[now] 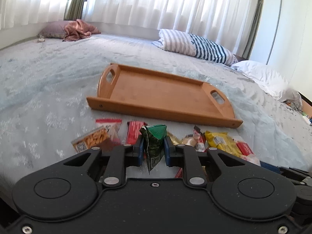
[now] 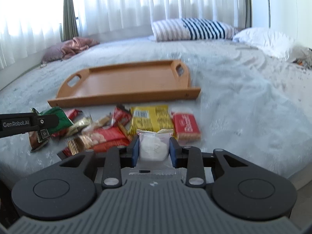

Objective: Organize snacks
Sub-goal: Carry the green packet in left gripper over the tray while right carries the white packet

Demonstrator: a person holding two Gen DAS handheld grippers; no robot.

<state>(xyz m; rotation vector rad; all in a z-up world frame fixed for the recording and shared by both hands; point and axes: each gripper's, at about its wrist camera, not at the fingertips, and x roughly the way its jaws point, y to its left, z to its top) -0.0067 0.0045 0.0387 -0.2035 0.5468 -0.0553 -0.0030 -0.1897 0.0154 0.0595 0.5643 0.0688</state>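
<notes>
1. Left tool: blue pads pressed on a crumpled green packet, packet standing on end between them, its tail hanging below the grip.

2. Right tool: closed on a white pouch, pads against both its sides, the clear sealed edge trailing back toward the tool body.

3. Snack pile, on the bed just ahead of both tools: cracker packet, red bar, yellow packet, red biscuit pack, further small wrappers overlapping one another; exact count cannot be told.

4. Wooden tray: beyond the pile, near it but apart, nothing in it. Long axis runs crosswise to both tools, near rail facing them, cut-out handles at either end. Lies straight ahead and farther out from each tool; from the right tool it sits ahead and to the left. Judged: both held items must be carried forward over the pile and the near rail; neither hand looks clearly nearer.

5. Background: striped pillow, white pillow, pink cloth, white curtains
</notes>
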